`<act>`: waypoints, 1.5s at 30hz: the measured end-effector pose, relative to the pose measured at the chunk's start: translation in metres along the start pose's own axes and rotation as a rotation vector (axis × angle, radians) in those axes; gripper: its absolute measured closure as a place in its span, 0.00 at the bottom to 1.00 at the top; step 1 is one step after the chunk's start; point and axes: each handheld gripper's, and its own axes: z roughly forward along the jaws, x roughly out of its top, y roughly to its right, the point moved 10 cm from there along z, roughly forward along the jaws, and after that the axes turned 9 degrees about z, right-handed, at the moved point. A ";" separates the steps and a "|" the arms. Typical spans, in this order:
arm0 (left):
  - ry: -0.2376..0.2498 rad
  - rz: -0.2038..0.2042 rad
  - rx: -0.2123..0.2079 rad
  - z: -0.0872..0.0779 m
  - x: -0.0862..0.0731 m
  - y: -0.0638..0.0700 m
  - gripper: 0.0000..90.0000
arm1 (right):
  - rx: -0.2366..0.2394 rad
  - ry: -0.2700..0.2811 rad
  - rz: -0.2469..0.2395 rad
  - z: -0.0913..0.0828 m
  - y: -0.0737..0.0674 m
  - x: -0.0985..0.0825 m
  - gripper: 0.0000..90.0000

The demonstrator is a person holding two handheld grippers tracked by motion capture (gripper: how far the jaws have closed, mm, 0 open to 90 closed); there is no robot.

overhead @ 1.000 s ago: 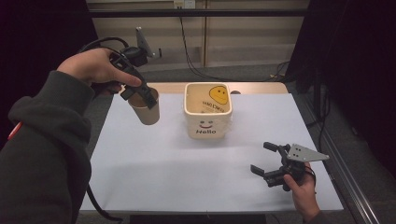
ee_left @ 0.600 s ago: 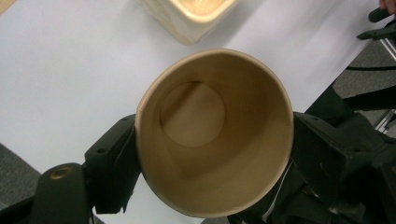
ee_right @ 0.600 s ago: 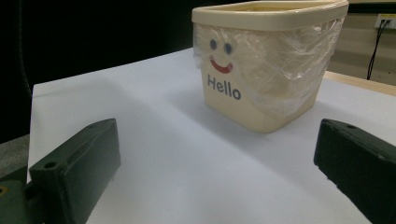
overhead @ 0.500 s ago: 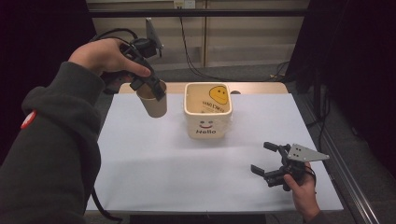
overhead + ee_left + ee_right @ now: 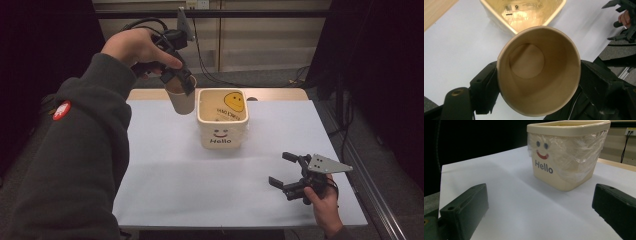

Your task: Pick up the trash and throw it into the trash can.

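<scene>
Left gripper (image 5: 184, 85) clamping paper cup (image 5: 181, 97) | I'm tilting it over Hello bin (image 5: 222, 131), keeping rim inside | right gripper (image 5: 285, 170) gaping, empty

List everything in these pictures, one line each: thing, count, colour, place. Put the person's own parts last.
Tan paper cup: one, empty, held tilted above the table, left of the tub.
Cream square plastic tub marked Hello: one, lined with clear film, standing mid-table.
Yellow smiley sticker: one, inside the tub.
White table sheet: one, covering the wooden table top.
Wooden table top: one, tan, showing along the far edge.
Left gripper: one, black, shut on the cup.
Right gripper: one, black, open, low over the table's near right.
Dark sleeve: one, left arm.
</scene>
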 end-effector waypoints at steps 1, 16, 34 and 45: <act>-0.001 0.008 -0.003 0.000 0.004 0.000 0.24 | 0.001 0.002 -0.005 0.000 0.000 0.000 0.00; 0.005 0.006 0.003 0.008 0.038 -0.007 0.24 | 0.002 0.006 0.006 0.000 0.001 0.000 0.00; 0.004 0.012 -0.007 0.031 0.071 -0.007 0.24 | 0.002 0.004 0.015 0.000 0.002 -0.001 0.00; -0.015 0.020 -0.010 0.056 0.074 -0.014 0.24 | 0.004 0.004 0.014 0.000 0.001 -0.001 0.00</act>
